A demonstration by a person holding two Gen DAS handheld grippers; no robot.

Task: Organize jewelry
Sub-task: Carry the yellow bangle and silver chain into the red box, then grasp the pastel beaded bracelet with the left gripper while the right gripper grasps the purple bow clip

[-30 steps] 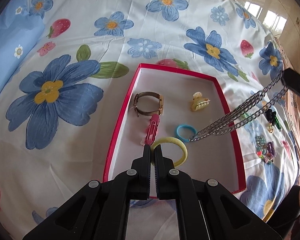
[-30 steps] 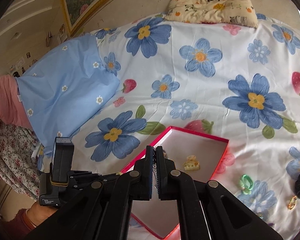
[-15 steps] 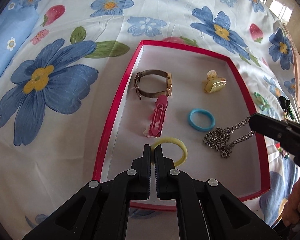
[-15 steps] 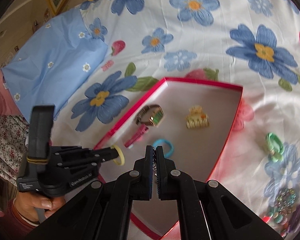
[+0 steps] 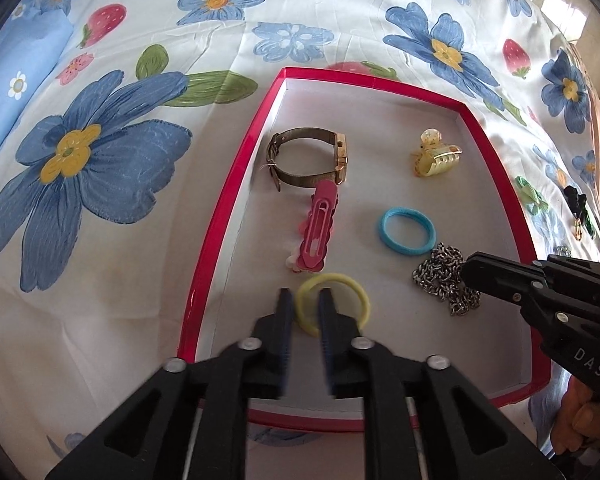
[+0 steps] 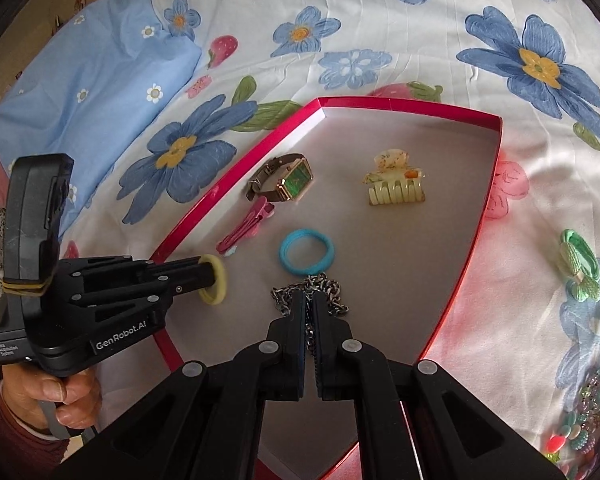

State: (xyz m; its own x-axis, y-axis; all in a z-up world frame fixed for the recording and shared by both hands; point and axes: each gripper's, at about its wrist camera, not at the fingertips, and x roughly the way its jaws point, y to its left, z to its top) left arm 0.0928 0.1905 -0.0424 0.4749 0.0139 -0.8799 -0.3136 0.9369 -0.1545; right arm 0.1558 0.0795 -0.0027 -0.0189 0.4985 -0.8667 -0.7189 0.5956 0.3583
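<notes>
A red-rimmed box (image 5: 236,184) (image 6: 236,184) lies on the flowered bedsheet. In it are a watch (image 5: 312,156) (image 6: 284,178), a pink clip (image 5: 318,224) (image 6: 244,228), a yellow claw clip (image 5: 434,158) (image 6: 394,182), a blue hair tie (image 5: 406,230) (image 6: 306,256), a yellow hair tie (image 5: 350,294) (image 6: 216,280) and a silver chain (image 5: 440,276) (image 6: 320,288). My left gripper (image 5: 303,310) (image 6: 210,276) is open, its fingers astride the yellow tie's rim. My right gripper (image 6: 310,312) (image 5: 466,270) is shut on the chain, which is piled on the box floor.
Outside the box on the right lie a green hair tie (image 6: 578,268) (image 5: 530,196), a dark ornament (image 5: 578,208) and beaded pieces (image 6: 588,412). A blue pillow (image 6: 88,92) lies at the left.
My right gripper has lowered the hanging chain into the box, where it now lies in a heap. My left gripper has opened and released the yellow hair tie.
</notes>
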